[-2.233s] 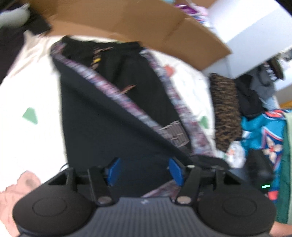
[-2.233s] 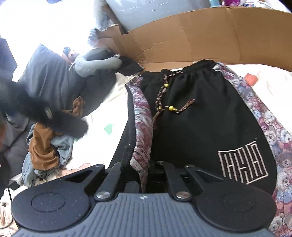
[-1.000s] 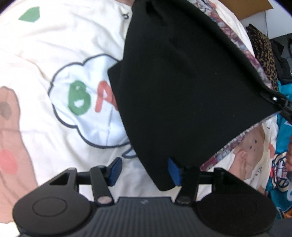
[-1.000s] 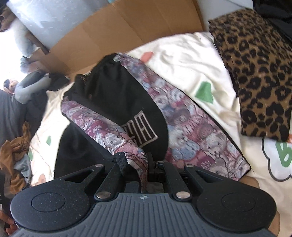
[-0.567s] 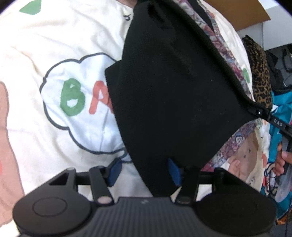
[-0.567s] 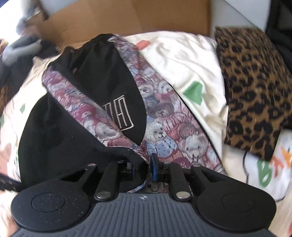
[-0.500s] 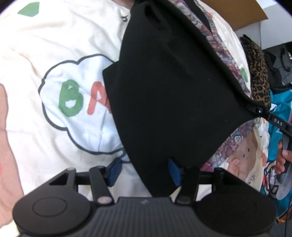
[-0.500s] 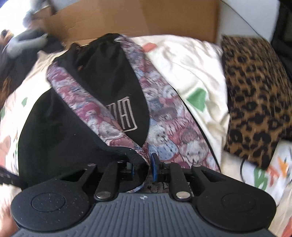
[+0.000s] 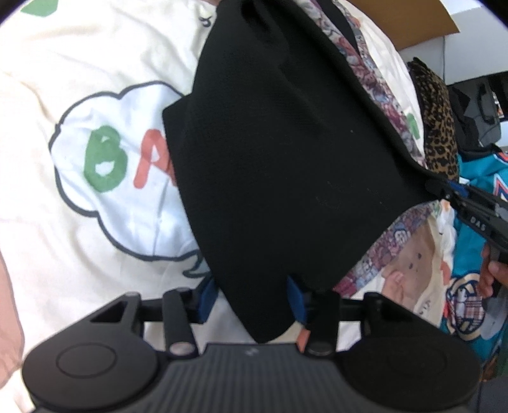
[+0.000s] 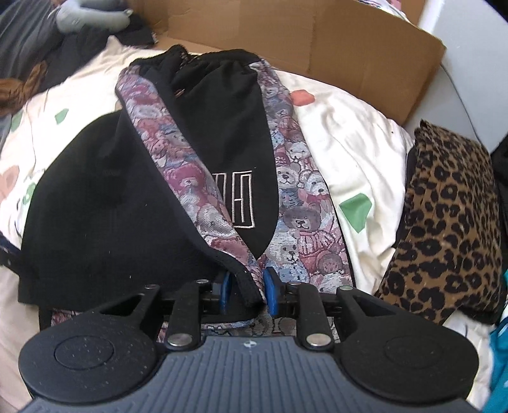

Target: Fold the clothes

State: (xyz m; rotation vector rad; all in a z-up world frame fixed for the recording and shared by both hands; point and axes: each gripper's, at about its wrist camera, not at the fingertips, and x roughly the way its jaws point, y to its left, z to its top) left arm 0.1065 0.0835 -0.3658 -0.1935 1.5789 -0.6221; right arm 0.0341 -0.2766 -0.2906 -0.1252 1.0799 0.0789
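Black shorts [image 10: 104, 203] with teddy-bear tapestry side panels [image 10: 298, 203] and a white stitched emblem [image 10: 241, 197] lie on a cream printed bed sheet [image 10: 349, 143], one leg folded across the other. My right gripper [image 10: 247, 294] is opening; the folded leg's hem sits loose between its blue pads [image 10: 270, 294]. In the left wrist view the shorts [image 9: 285, 143] hang as a black sheet whose lower corner drops between my left gripper [image 9: 252, 298], which is closing, pads not pressing it. The right gripper [image 9: 457, 197] shows at the cloth's far corner, a hand [image 9: 492, 273] behind it.
A cardboard box [image 10: 333, 41] stands behind the shorts. A leopard-print cloth [image 10: 444, 222] lies to the right and a teal garment [image 9: 476, 254] beyond it. Grey and dark clothes [image 10: 47, 28] are heaped at the far left. The sheet carries a cloud print with letters [image 9: 108, 159].
The right gripper's jaws, shut on the hem a second ago, now stand apart around it, and its view has rolled. The left gripper's pads have drawn closer around the black corner.
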